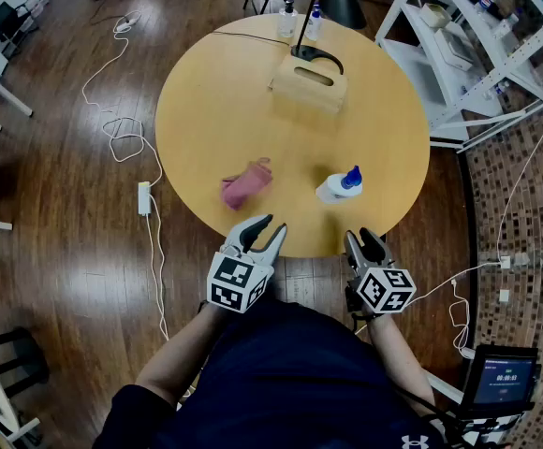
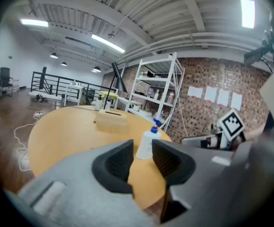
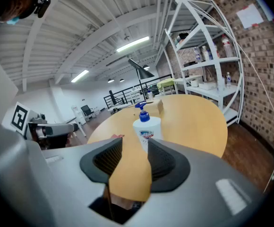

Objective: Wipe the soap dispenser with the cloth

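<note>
Left tongs [image 1: 270,227] and right tongs [image 1: 363,239] hover empty, jaws partly apart, at the worktop's [image 1: 215,110] near edge. The soap dispenser [image 1: 339,186] stands near that edge. It looks light, slick and tippy, so grip its body. The cloth [image 1: 245,184] beside it is limp, so pinch a fold.

I see one round table [image 1: 206,110]. On it are one soap dispenser [image 1: 339,186], one pink cloth [image 1: 245,184], one wooden box [image 1: 309,84], one black lamp [image 1: 318,57] and two small bottles [image 1: 287,19] [image 1: 315,21]. I hold two tools: my left hand-held gripper [image 1: 273,224] and my right hand-held gripper [image 1: 360,237]. There is one white shelf [image 1: 459,54] too.
</note>
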`<action>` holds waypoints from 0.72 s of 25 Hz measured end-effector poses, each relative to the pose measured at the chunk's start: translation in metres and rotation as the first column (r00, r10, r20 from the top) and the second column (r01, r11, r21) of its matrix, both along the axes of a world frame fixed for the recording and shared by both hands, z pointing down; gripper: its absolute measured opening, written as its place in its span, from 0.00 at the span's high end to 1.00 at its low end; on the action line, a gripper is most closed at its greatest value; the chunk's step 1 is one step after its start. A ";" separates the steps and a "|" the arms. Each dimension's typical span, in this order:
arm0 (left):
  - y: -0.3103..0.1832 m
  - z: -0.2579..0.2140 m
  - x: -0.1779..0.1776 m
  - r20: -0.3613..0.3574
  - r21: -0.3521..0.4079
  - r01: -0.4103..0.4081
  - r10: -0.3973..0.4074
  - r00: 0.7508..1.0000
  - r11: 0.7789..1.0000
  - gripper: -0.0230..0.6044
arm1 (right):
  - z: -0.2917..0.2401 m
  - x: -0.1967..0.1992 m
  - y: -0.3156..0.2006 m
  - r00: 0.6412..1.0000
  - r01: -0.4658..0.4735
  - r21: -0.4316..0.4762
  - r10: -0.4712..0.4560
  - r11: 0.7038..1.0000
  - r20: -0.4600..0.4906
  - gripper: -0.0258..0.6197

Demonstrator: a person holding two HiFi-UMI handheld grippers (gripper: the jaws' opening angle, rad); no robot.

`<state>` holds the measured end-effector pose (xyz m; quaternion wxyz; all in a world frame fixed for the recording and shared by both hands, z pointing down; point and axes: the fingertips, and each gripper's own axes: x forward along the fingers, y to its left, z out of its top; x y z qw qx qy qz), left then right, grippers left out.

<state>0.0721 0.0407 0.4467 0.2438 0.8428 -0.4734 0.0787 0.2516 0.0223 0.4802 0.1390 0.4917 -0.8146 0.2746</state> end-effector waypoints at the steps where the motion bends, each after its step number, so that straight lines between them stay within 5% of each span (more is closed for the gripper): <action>1: -0.017 0.017 -0.019 0.080 -0.005 -0.010 0.010 0.997 1.000 0.75 | 0.004 -0.001 -0.020 0.998 0.020 0.023 -0.018 1.000 -0.055 0.66; 3: -0.046 0.051 -0.055 0.247 -0.018 -0.035 0.038 0.968 0.999 0.69 | 0.012 -0.004 -0.058 0.985 0.072 0.061 -0.061 0.996 -0.164 0.53; 6: -0.072 0.097 -0.096 0.459 -0.061 -0.094 0.112 0.881 0.994 0.59 | 0.033 -0.014 -0.095 0.930 0.205 0.066 -0.173 0.977 -0.325 0.38; 11: -0.075 0.164 -0.107 0.623 -0.196 -0.222 0.296 0.724 0.955 0.52 | 0.093 -0.032 -0.115 0.801 0.413 -0.090 -0.409 0.906 -0.438 0.30; 14: -0.083 0.184 -0.105 0.638 -0.239 -0.222 0.325 0.698 0.945 0.52 | 0.121 -0.046 -0.126 0.745 0.501 -0.140 -0.509 0.854 -0.432 0.30; 18: -0.098 0.193 -0.096 0.650 -0.260 -0.198 0.323 0.688 0.945 0.52 | 0.130 -0.062 -0.133 0.731 0.565 -0.124 -0.565 0.815 -0.384 0.32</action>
